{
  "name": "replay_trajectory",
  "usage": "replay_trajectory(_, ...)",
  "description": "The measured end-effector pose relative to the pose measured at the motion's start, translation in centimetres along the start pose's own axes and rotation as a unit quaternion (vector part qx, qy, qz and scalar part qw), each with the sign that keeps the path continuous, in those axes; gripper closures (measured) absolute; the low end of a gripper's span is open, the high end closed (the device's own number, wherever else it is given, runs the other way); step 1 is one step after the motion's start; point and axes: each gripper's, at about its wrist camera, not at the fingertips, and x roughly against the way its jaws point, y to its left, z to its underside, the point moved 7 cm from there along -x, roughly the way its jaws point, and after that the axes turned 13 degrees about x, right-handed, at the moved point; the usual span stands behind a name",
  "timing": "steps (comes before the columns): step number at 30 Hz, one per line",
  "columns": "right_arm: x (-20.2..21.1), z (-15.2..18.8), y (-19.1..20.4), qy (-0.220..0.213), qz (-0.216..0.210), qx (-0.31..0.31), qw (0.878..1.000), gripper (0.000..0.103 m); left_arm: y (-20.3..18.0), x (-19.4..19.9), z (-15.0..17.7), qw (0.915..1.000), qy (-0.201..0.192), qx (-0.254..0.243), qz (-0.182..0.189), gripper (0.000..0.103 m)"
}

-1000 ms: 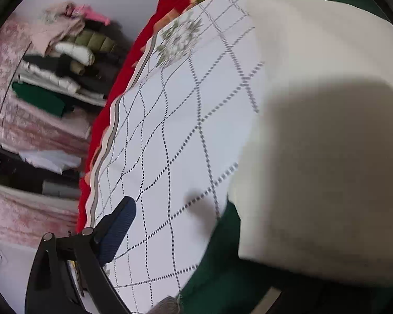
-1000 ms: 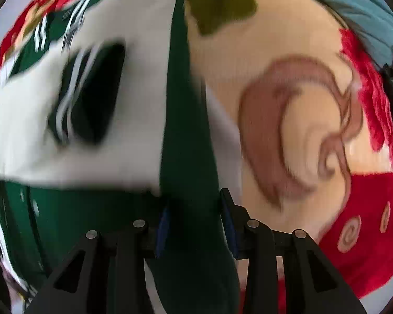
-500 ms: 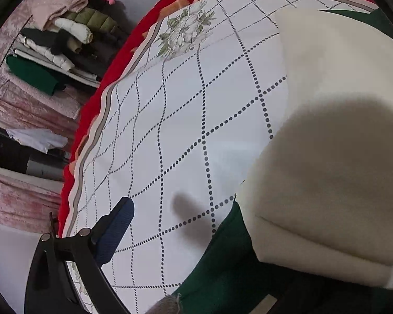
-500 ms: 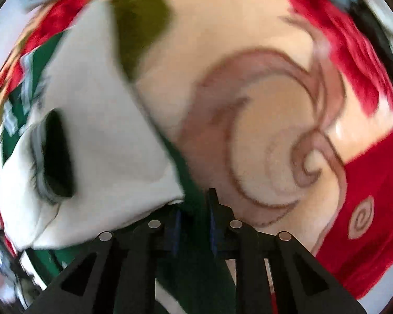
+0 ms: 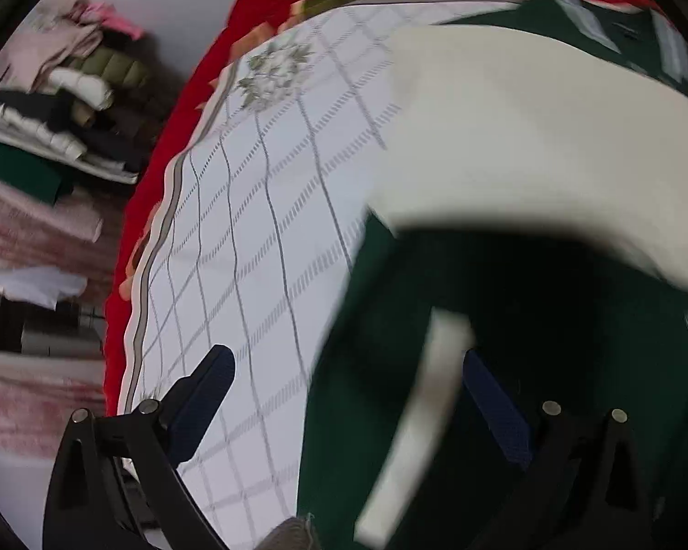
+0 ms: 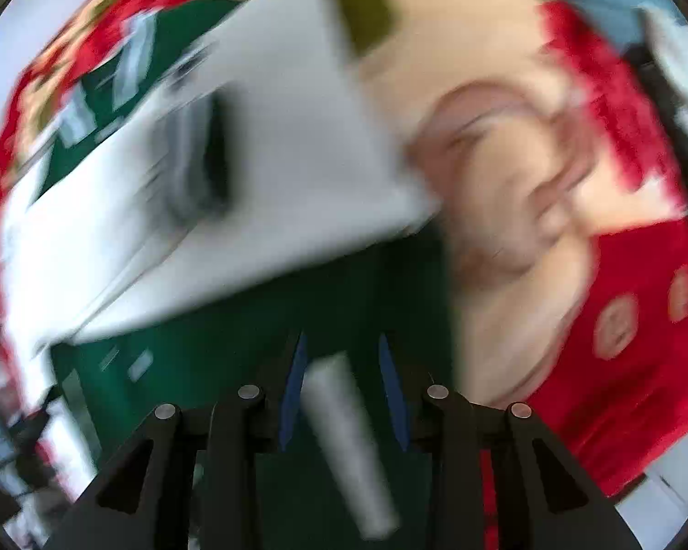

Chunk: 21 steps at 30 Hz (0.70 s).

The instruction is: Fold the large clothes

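Right wrist view shows the green-and-white garment [image 6: 261, 174] spread from 9 to 12 o'clock over the red floral blanket [image 6: 619, 343], its green edge pinched between the closed fingers of the right gripper [image 6: 344, 389]. Left gripper [image 5: 344, 394] stands wide apart around the garment's edge at 5 o'clock, above the checked sheet [image 5: 261, 229] (clamping not evident). Judged partly folded: one white panel is turned over, further folds remain.

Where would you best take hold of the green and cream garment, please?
Grip the garment at its green edge nearest the tools, coming in from below along the bed: that edge is thin and hangs free, unlike the broad cream panel.
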Motion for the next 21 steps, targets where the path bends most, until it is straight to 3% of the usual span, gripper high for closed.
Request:
replay_trajectory(5, -3.4, 5.6, 8.5, 0.072, -0.098, 0.046, 0.992, 0.068, 0.7, 2.3, 5.7, 0.9998, 0.010, -0.016, -0.001, 0.000)
replay_trajectory(8, -7.1, 8.7, 12.1, 0.087, -0.117, 0.052, 0.988, 0.068, -0.4, 1.1, 9.2, 0.9990, 0.040, -0.019, 0.010, 0.000)
replay_trajectory(12, -11.3, 10.0, 16.2, 0.109, -0.099, 0.046, 0.988, 0.064, -2.0, -0.8, 12.4, 0.9986, 0.033, -0.040, -0.006, 0.000)
replay_trajectory(14, -12.2, 9.9, 16.9, 0.103, -0.063, 0.043, 0.992, 0.060, -2.5, -1.7, 13.6, 0.9983, 0.040, -0.044, 0.000, 0.000)
replay_trajectory(16, -12.2, 9.9, 17.0, 0.093, -0.029, 0.031, 0.995, 0.068, -2.5, -1.9, 13.7, 0.9985, 0.034, -0.043, 0.008, 0.000)
replay_trajectory(17, -12.1, 9.9, 16.9, 0.086, -0.004, 0.022, 0.996, 0.083, -2.5, -1.9, 13.6, 0.9986, 0.031, -0.042, 0.012, 0.000)
replay_trajectory(18, -11.9, 10.0, 16.9, 0.081, 0.006, 0.014, 0.997, 0.090, -2.3, -2.0, 13.6, 0.9985, 0.030, -0.042, 0.017, 0.000)
replay_trajectory(21, -10.8, 10.2, 17.5, 0.073, -0.017, -0.011, 0.997, 0.092, -1.9, -1.9, 13.5, 0.9983, 0.033, -0.035, 0.034, 0.000)
